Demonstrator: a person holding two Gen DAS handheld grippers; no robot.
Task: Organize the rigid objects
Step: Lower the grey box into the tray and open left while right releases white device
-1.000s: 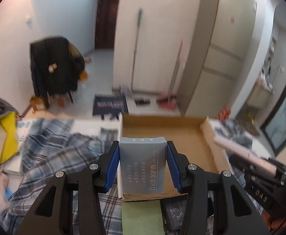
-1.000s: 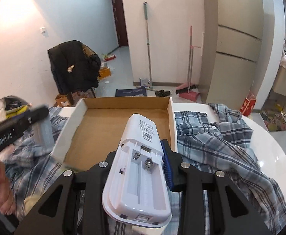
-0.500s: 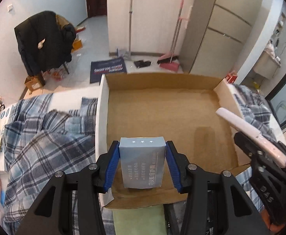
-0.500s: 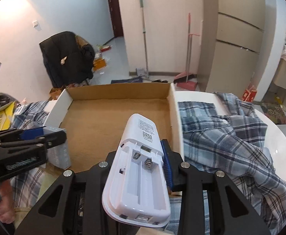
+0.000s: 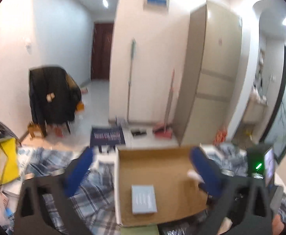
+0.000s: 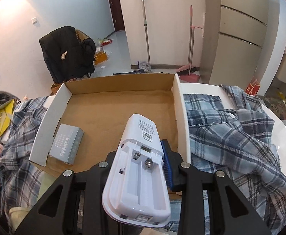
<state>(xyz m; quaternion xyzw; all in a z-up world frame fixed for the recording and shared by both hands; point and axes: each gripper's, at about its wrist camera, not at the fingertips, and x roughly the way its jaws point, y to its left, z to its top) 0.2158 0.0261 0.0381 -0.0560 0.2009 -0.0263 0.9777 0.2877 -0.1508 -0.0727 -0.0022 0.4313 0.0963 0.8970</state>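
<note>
Jaws of the left gripper are opening, empty; the grey box lies in the cardboard tray's near-left corner. Right gripper clamps the white remote; better set it flat beside the box.

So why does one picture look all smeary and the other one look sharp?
Left wrist view: smeared all over, its blue finger pads blurred, the grey box in the cardboard tray soft; ceiling lights glare white at the top. Right wrist view: crisp, so the springs in the white remote show. Both bend straight walls, being fisheye.
</note>
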